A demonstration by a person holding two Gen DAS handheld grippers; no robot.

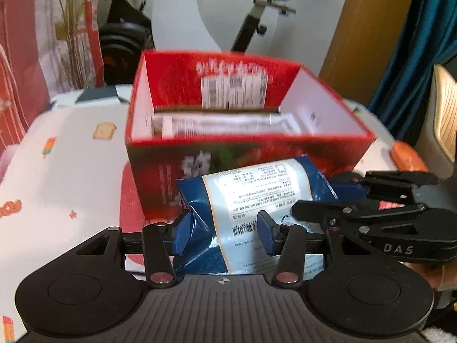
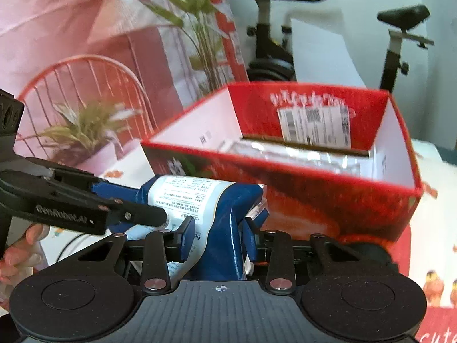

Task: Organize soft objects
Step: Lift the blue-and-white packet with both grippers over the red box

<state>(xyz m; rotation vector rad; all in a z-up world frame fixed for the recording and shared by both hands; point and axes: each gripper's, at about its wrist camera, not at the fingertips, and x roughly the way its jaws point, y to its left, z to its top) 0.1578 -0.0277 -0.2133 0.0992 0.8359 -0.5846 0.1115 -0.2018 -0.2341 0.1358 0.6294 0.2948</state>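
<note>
Table under a white cartoon-print cloth (image 1: 71, 165), with an open red box (image 1: 248, 145) directly on it.

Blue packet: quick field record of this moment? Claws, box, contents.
held item: blue packet, white printed label
left claw: shut on one end of the packet
right claw: shut on the other end
red box: open top, just behind the packet
box contents: a pale wrapped package; blurred
surface: patterned tablecloth

Black claw (image 1: 224, 233), blue pads (image 1: 180, 235), silver screws
</note>
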